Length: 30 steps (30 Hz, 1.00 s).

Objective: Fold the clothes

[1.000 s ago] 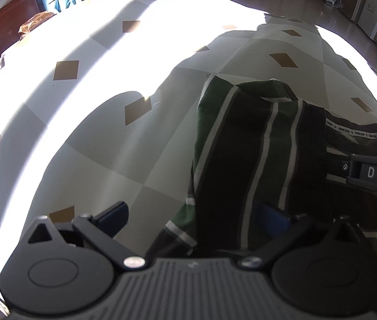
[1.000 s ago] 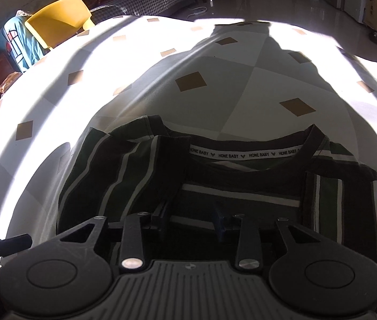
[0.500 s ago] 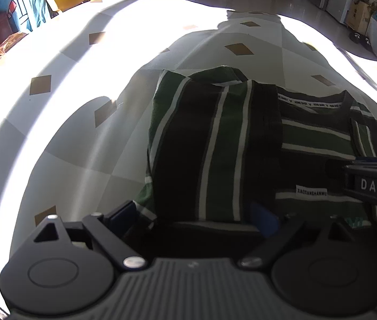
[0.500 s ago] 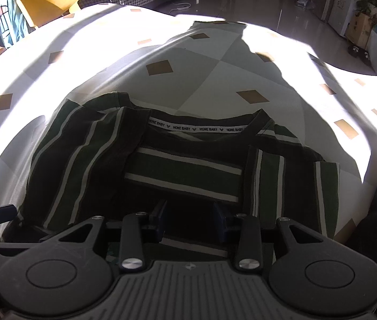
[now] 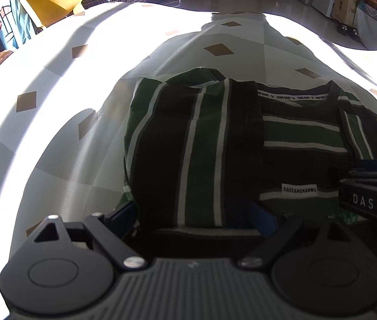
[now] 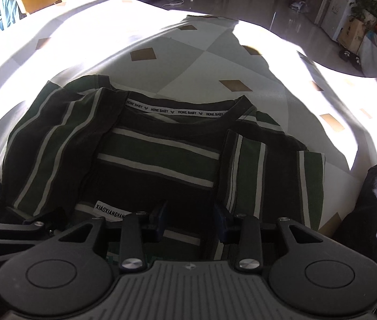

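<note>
Both tongs hover low over the near hem of the striped shirt (image 6: pixel 161 144): the left gripper (image 5: pixel 201 214) has its jaws spread wide, with the near edge of the folded-in left panel lying between them, while the right gripper (image 6: pixel 189 220) holds its blue pads a narrower gap apart over the shirt's middle, clamping nothing that I can see. Largest in view is the tablecloth (image 5: pixel 55 85), pale with tan diamonds, on which the shirt lies flat, collar at the far end from the hem. Both side panels are turned in over the shirt's body, stripes running lengthwise, the left one broader than the right. A white label (image 5: pixel 299 188) sits on the shirt's front just beyond the hem. Judging by this, the sideways folds are laid; what remains is likely doubling hem toward collar, which calls for each gripper to pinch a hem corner through all layers evenly.
</note>
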Motion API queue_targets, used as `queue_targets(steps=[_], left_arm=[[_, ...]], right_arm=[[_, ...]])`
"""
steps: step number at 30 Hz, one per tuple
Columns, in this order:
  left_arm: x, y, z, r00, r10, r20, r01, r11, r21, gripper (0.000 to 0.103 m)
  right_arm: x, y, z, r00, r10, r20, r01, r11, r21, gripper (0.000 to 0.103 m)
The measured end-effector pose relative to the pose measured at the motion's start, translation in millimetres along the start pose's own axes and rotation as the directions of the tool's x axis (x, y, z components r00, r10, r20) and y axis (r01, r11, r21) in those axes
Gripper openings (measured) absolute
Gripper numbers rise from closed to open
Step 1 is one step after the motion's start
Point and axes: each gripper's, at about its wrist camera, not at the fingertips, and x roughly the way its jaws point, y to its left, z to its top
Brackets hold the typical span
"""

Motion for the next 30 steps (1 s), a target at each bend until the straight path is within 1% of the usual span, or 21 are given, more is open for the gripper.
queue_targets(steps=[5, 11, 21, 30], left_arm=[[5, 1, 2, 1.000, 0.008, 0.004, -0.008, 1.000, 0.001, 0.099], [10, 3, 4, 1.000, 0.006, 0.006, -0.006, 1.000, -0.014, 0.103], [17, 6, 11, 1.000, 0.004, 0.013, -0.004, 0.999, -0.033, 0.103], [23, 10, 20, 1.000, 0.006, 0.016, -0.005, 0.999, -0.047, 0.103]], right_arm=[[3, 2, -3, 1.000, -0.007, 0.012, 0.007, 1.000, -0.012, 0.036], [7, 3, 1, 1.000, 0.005, 0.028, -0.005, 1.000, -0.004, 0.036], [13, 4, 5, 0.998, 0.022, 0.062, -0.022, 1.000, 0.006, 0.036], [18, 6, 11, 0.996, 0.017, 0.089, -0.018, 1.000, 0.014, 0.039]])
